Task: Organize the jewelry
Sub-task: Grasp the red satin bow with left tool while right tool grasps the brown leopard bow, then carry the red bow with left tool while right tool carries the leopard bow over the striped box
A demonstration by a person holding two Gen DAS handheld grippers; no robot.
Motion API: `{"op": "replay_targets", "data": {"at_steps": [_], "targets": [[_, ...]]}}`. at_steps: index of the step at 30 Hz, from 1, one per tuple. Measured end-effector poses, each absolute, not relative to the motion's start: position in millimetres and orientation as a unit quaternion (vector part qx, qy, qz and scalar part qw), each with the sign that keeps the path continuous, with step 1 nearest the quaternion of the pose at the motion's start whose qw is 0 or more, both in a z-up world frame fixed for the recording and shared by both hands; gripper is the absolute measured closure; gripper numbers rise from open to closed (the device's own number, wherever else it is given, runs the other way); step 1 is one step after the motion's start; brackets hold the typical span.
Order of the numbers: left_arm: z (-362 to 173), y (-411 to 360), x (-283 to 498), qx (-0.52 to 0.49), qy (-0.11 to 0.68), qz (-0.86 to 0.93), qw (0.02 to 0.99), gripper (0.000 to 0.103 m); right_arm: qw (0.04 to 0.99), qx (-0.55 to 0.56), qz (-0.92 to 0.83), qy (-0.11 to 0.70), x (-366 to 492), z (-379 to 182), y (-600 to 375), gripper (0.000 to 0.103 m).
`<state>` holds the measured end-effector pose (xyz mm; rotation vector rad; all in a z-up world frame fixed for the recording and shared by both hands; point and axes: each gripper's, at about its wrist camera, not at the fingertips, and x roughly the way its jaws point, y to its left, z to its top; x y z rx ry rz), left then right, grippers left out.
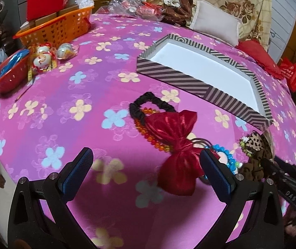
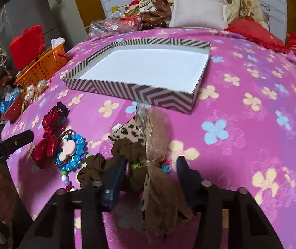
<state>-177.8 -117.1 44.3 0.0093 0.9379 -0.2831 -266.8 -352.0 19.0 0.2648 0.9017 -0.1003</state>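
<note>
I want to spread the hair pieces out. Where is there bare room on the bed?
The striped box is empty inside. Bare cover lies right of the box and between the red bow and the baskets. Crowded: the pile around the blue bracelet and brown scrunchie.

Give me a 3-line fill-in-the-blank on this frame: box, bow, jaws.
1. The inside of the striped box is ____ of jewelry.
2. The red bow lies on the cloth, ____ the box.
3. The jaws of the left gripper stand ____.

Missing words: empty; outside; open
</note>
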Motion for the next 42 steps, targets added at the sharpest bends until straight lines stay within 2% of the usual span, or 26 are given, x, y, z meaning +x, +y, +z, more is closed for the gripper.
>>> {"op": "replay_targets", "data": {"at_steps": [5, 8, 9, 10, 11, 12, 13, 14, 16, 18, 32, 42], "targets": [[43, -135, -175, 0.019, 0.456, -0.146, 0.878, 0.001, 0.897, 0.120, -0.039, 0.424, -271, 20, -347, 0.079], [42, -145, -174, 0.038, 0.447, -0.143, 0.882, 0.009, 0.901, 0.122, -0.036, 0.414, -275, 24, -347, 0.080], [41, -149, -173, 0.049, 0.447, -0.142, 0.882, 0.018, 0.902, 0.123, -0.036, 0.412, -276, 25, -348, 0.080], [38, -152, -171, 0.057, 0.452, -0.143, 0.879, 0.032, 0.903, 0.123, -0.035, 0.411, -277, 26, -347, 0.080], [36, -153, -170, 0.057, 0.459, -0.145, 0.875, 0.039, 0.904, 0.123, -0.035, 0.409, -279, 26, -348, 0.081], [33, -152, -168, 0.051, 0.469, -0.149, 0.869, 0.054, 0.904, 0.124, -0.035, 0.407, -280, 27, -348, 0.080], [30, -150, -166, 0.041, 0.479, -0.157, 0.863, 0.065, 0.905, 0.128, -0.034, 0.404, -282, 28, -349, 0.080], [29, -147, -165, 0.029, 0.484, -0.165, 0.859, 0.068, 0.905, 0.132, -0.032, 0.403, -282, 29, -350, 0.080], [30, -144, -166, 0.028, 0.481, -0.162, 0.861, 0.084, 0.904, 0.143, -0.029, 0.401, -284, 29, -353, 0.080], [33, -139, -168, 0.034, 0.475, -0.152, 0.866, 0.090, 0.906, 0.155, -0.025, 0.394, -288, 32, -356, 0.081], [63, -101, -168, -0.031, 0.482, -0.202, 0.852, 0.094, 0.920, 0.179, 0.000, 0.349, -304, 65, -355, 0.081], [91, -103, -177, -0.027, 0.461, -0.230, 0.856, 0.094, 0.927, 0.167, 0.006, 0.336, -302, 84, -350, 0.081]]}}
